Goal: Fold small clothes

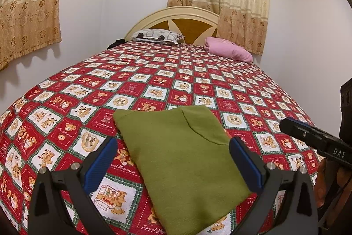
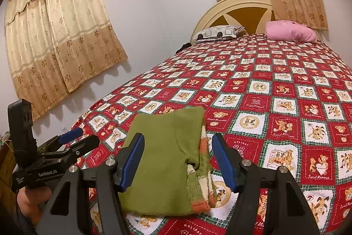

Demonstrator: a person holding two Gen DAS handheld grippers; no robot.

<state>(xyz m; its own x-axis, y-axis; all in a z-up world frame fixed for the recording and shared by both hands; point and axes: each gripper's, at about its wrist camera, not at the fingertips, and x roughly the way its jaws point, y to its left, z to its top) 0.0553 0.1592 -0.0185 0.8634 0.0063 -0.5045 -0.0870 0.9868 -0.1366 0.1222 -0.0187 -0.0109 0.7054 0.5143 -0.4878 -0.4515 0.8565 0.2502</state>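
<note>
A folded green sweater [image 1: 184, 160] with orange and cream striped cuffs [image 2: 203, 188] lies flat near the foot of a bed covered by a red teddy-bear patchwork bedspread [image 1: 154, 85]. The left gripper [image 1: 173, 164] hovers over it, blue-padded fingers [image 1: 103, 160] spread wide and grasping nothing. The right gripper [image 2: 178, 160] does the same, its fingers [image 2: 132, 160] parted to either side of the garment, released. A patterned pillow [image 1: 157, 35] and a pink pillow [image 1: 228, 50] sit by the headboard [image 1: 176, 19].
</note>
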